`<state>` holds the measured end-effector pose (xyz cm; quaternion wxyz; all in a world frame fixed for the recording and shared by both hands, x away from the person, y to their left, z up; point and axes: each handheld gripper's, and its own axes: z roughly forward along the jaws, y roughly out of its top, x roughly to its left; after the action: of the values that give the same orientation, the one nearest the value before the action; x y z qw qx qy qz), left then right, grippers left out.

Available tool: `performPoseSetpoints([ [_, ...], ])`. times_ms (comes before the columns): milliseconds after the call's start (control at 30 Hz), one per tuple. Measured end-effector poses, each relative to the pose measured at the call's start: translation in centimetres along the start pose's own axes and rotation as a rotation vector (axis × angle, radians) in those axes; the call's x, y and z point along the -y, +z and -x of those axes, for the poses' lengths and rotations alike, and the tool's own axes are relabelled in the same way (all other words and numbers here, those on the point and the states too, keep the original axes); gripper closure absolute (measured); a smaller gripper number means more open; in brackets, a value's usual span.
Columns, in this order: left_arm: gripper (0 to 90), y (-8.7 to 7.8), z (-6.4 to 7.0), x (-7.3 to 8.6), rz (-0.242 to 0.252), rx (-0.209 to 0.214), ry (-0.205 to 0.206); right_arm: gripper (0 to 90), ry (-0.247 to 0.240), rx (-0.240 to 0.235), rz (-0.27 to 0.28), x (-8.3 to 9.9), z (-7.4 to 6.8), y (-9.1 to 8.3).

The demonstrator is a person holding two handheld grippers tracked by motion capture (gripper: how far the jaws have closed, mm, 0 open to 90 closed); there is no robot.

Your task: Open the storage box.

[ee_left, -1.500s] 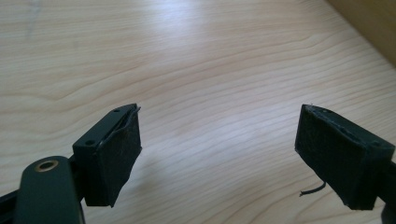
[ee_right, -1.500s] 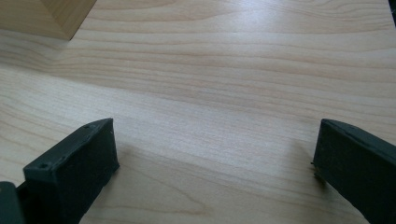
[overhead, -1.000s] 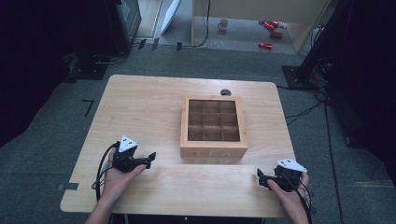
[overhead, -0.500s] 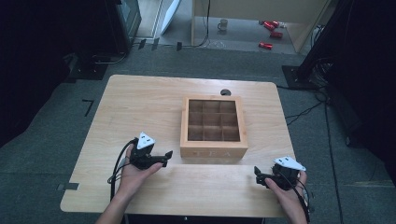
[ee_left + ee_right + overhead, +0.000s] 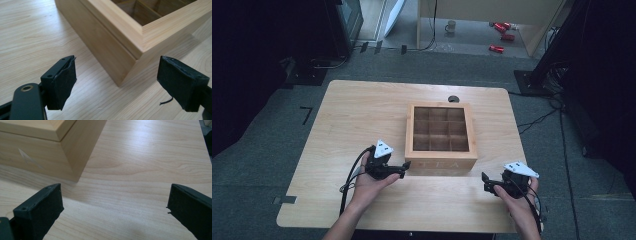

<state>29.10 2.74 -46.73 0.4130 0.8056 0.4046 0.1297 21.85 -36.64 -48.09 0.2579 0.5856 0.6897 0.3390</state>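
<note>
From the high view I have the wooden tea box (image 5: 441,137) sitting a little right of the bench's (image 5: 357,115) middle, square to its edges, its lid shut over a grid of compartments that look empty. My left hand-held gripper (image 5: 401,171) is the nearer one: its tips sit just beside the box's near-left corner, with the box lying at about 2 o'clock from it. In the left gripper view that corner stands between the two jaws, which are spread wide and hold nothing. My right hand-held gripper (image 5: 484,181) rests farther off, near the bench's front edge, with the box at about 10 o'clock; its jaws are also wide apart and empty, and the near-right corner sits up and to the left in the right gripper view. I judge the left should lead onto the corner, since the right has more ground to cover.
</note>
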Motion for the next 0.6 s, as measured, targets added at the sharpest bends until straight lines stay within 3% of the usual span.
performPoseSetpoints([
  [400, 31.7, 1.1, 1.4, -0.6, 0.005, 0.034, 0.022, 0.1, -0.002, -0.036, 0.014, -1.2, -0.6, 0.1],
  [433, 41.7, 1.2, 1.4, -0.6, 0.008, 0.042, 0.025, 0.3, -0.004, -0.042, 0.017, -1.3, -0.7, 0.1],
  [600, 41.3, 1.3, 1.3, -0.7, 0.001, 0.05, 0.025, 0.3, -0.017, -0.054, 0.02, -1.7, -1.3, 0.4],
])
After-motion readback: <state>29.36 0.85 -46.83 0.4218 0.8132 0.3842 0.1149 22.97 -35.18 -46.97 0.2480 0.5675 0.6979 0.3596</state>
